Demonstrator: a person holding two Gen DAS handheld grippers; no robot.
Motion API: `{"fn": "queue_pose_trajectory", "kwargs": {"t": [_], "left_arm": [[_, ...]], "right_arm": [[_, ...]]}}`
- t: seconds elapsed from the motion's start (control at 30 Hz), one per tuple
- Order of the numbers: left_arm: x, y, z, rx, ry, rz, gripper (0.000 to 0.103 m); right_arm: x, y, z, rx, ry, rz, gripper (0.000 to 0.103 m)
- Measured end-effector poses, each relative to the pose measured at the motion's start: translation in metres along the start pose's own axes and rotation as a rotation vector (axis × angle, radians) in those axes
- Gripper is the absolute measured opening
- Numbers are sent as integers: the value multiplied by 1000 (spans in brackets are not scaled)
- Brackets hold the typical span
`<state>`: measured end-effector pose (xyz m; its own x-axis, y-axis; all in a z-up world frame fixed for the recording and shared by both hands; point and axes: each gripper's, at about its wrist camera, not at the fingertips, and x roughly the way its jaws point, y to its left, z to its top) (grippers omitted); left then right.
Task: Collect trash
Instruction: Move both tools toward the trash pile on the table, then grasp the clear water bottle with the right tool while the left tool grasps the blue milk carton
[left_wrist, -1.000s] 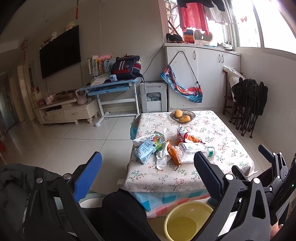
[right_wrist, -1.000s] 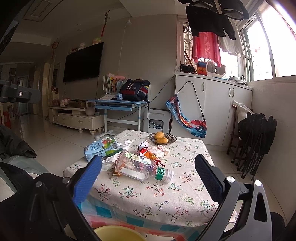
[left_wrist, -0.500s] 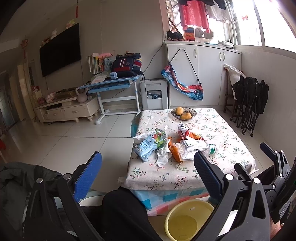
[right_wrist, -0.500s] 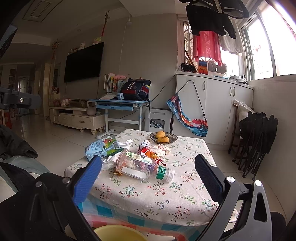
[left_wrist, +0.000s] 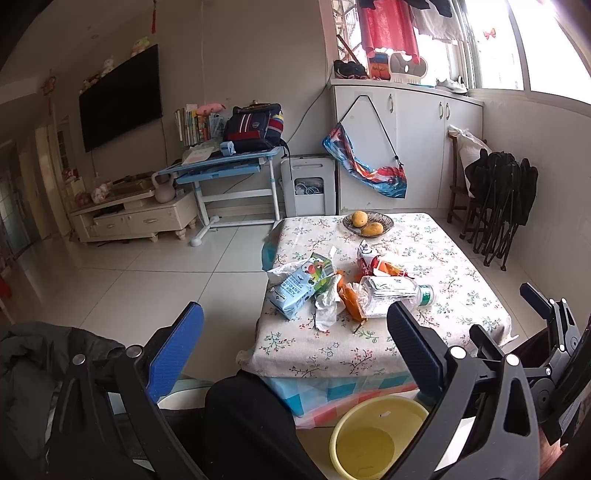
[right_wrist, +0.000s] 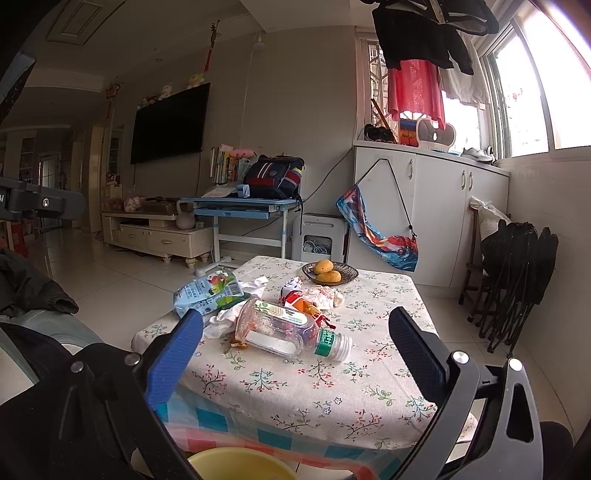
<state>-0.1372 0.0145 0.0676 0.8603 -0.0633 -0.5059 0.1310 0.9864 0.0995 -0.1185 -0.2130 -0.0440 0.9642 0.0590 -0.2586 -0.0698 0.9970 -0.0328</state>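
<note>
Both the left claw and right claw gape wide, empty. On the bench, the plastic bottle lies at the right claw's twelve o'clock among wrappers. It looks light, slick and crushable; I would grip its mid-body.

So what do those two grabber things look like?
Each tool is black, with two long flat fingers. On the left tool one pad is bright blue and the other pad is dark and dotted. The right tool is the same. Silver screws dot the arms. No cables show.
</note>
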Motion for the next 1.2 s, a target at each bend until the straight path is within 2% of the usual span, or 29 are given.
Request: {"fn": "queue_pose_trajectory", "kwargs": {"t": [0.33, 0.57, 0.9, 1.03, 1.2], "left_arm": [[0, 0, 1, 0, 1, 0, 96], [9, 6, -11, -3, 11, -12, 96], [49, 40, -21, -47, 79, -9, 96], [68, 41, -21, -14, 104, -34, 96], [103, 34, -20, 32, 143, -75, 96]], "right_arm": [[0, -1, 0, 0, 3, 12, 97], [0, -1, 0, -1, 5, 22, 97], [7, -1, 12, -50, 12, 93, 97], [29, -2, 18, -114, 81, 168, 97], [67, -2, 16, -251, 191, 259, 97]]}}
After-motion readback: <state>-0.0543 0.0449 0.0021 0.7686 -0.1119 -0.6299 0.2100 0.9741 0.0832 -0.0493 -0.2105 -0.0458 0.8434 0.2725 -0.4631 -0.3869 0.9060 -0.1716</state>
